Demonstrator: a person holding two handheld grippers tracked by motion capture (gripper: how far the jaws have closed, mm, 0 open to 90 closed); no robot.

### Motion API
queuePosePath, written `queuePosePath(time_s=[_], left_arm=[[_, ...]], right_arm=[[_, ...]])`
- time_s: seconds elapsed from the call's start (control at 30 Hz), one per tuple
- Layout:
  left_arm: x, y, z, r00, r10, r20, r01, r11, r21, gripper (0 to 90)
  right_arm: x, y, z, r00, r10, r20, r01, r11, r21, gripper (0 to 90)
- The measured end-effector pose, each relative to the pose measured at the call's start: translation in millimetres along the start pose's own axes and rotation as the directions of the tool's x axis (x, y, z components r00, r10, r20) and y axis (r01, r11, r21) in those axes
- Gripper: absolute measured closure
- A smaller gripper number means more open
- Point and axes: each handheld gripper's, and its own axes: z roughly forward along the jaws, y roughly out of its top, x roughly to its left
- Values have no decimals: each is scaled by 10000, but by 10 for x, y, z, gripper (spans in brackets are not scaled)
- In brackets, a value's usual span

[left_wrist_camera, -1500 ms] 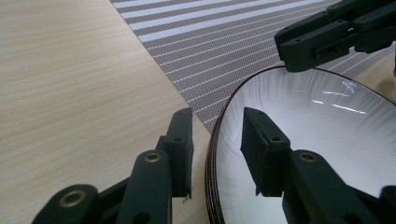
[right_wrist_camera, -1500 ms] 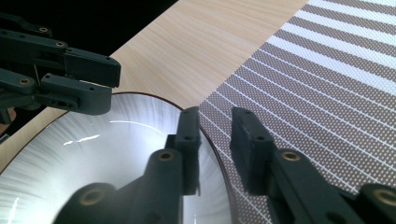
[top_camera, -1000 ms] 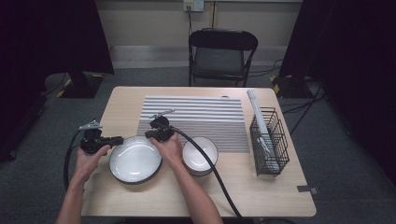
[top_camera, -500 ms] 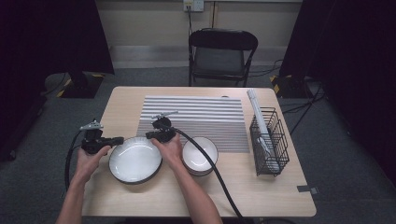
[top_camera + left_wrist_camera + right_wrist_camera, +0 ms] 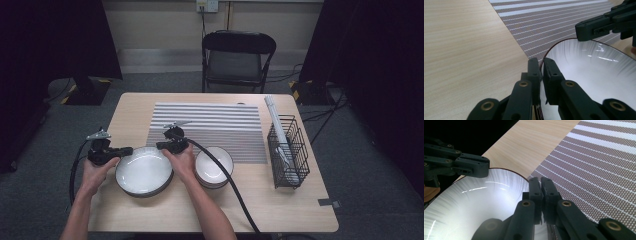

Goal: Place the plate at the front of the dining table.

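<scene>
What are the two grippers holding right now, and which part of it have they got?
Both hold the large white bowl by its rim: the left gripper is clamped on the rim at the bowl's left side, the right gripper on the rim at its right.

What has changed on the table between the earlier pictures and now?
Nothing has visibly moved. The left gripper and the right gripper stay shut on opposite sides of the large bowl's rim, and the small bowl and wire rack stand as before.
</scene>
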Motion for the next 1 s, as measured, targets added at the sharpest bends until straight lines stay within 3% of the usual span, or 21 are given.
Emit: queuePosePath(time_s=[0.23, 0.43, 0.5, 0.53, 0.63, 0.97, 1.0], left_arm=[[26, -10, -2, 9994, -287, 177, 290, 9994, -195, 851], [23, -7, 1, 9997, -189, 177, 191, 9997, -145, 851], [29, -7, 0, 9991, -312, 274, 319, 9992, -232, 831], [18, -5, 12, 9997, -192, 175, 194, 9997, -121, 827], [7, -5, 24, 9999, -134, 56, 135, 9999, -50, 809], [17, -6, 3, 9998, -121, 128, 123, 9998, -140, 853], [23, -6, 0, 9996, -129, 266, 136, 9996, -249, 856]], right_arm=[[-7, -14, 1, 9999, 149, -16, -150, 9999, -63, 883], [-1, -12, 9, 10000, 55, -73, -56, 9999, -83, 883], [-11, -11, 9, 9996, 259, -142, -260, 9996, -63, 882], [5, -17, 7, 10000, 71, -65, -71, 9999, -82, 883], [-1, -16, 6, 9998, 143, -127, -144, 9999, -70, 883], [8, -24, 3, 9998, 167, -89, -167, 9998, -85, 883], [6, -8, 0, 9998, -145, -143, 145, 9999, 18, 875]])
